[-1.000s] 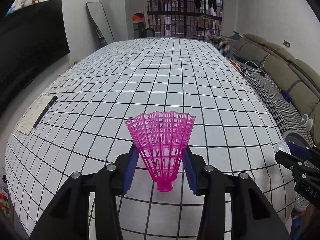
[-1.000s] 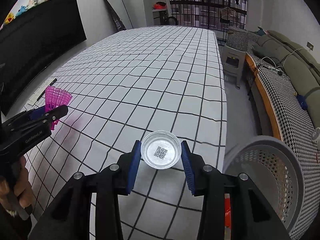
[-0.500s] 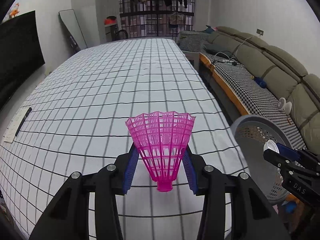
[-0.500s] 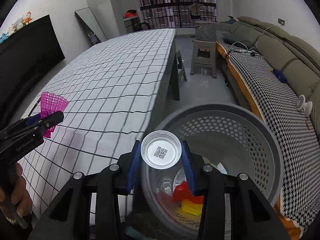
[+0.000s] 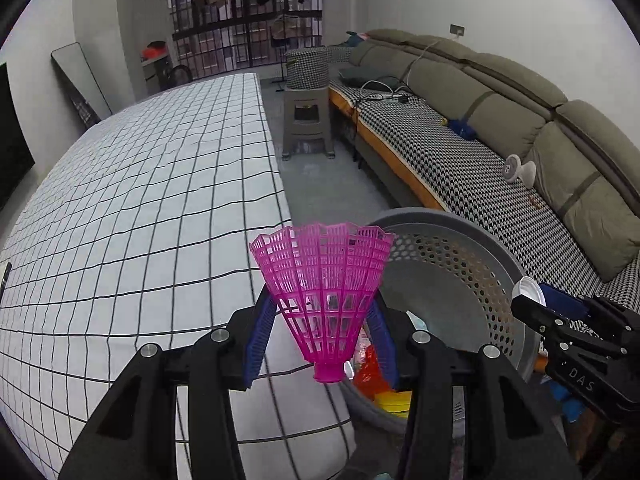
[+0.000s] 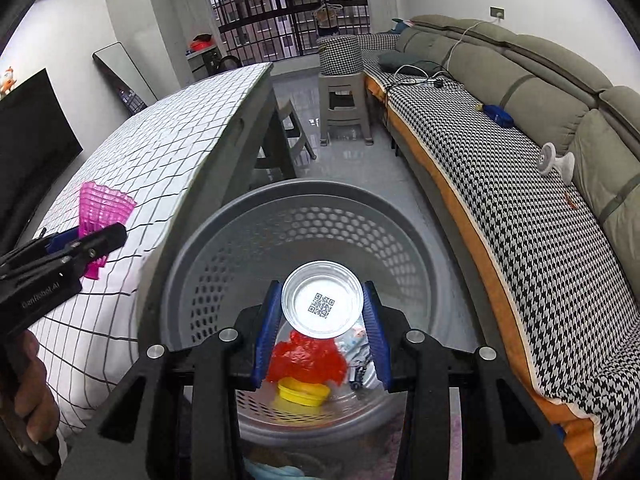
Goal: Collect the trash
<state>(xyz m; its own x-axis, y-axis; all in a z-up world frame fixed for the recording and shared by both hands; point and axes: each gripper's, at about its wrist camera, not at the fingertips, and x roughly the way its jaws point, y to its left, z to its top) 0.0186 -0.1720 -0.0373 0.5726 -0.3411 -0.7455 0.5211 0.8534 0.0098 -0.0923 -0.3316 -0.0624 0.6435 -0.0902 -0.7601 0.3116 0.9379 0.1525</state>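
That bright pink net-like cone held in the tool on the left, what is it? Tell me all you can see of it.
It looks like a pink plastic shuttlecock: a see-through lattice skirt, scalloped at its wide rim, narrowing to a small solid collar at the bottom. It stands upright, wide end up, between the blue pads of the left gripper, whose jaws are opening. It hangs in the air over the edge of the checked tablecloth, beside the grey perforated basket.

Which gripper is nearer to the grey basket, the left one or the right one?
Right. The right gripper hangs over the basket opening with a clear lid; the left gripper, opening around the pink shuttlecock, is beside its rim.
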